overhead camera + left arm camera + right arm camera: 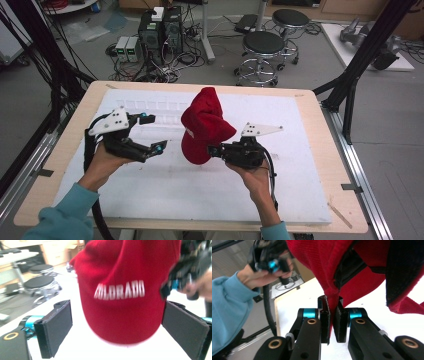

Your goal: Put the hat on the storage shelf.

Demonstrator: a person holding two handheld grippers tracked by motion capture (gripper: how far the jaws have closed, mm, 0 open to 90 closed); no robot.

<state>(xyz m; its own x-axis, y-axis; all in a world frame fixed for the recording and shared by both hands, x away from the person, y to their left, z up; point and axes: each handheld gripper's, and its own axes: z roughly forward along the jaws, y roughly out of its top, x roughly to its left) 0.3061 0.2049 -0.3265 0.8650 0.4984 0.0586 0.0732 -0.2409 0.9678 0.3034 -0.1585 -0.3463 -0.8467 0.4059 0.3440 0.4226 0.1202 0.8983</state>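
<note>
A red cap [202, 125] with white "COLORADO" lettering hangs above the white mat, held up off the surface. My right gripper [213, 150] is shut on a fold of the cap's fabric at its lower edge. In the right gripper view its jaws [332, 322] pinch the red cloth [319, 262]. My left gripper [154, 132] stands open to the left of the cap, apart from it. In the left gripper view its two black pads [53, 332] flank the cap's front [120, 290] without touching it.
A white mat [150, 190] covers a wooden table [75, 125]. Beyond the far edge stand two black stools [262, 45], computer towers [160, 30] and tangled cables. Black frame posts [350, 85] rise at the table's right and left sides.
</note>
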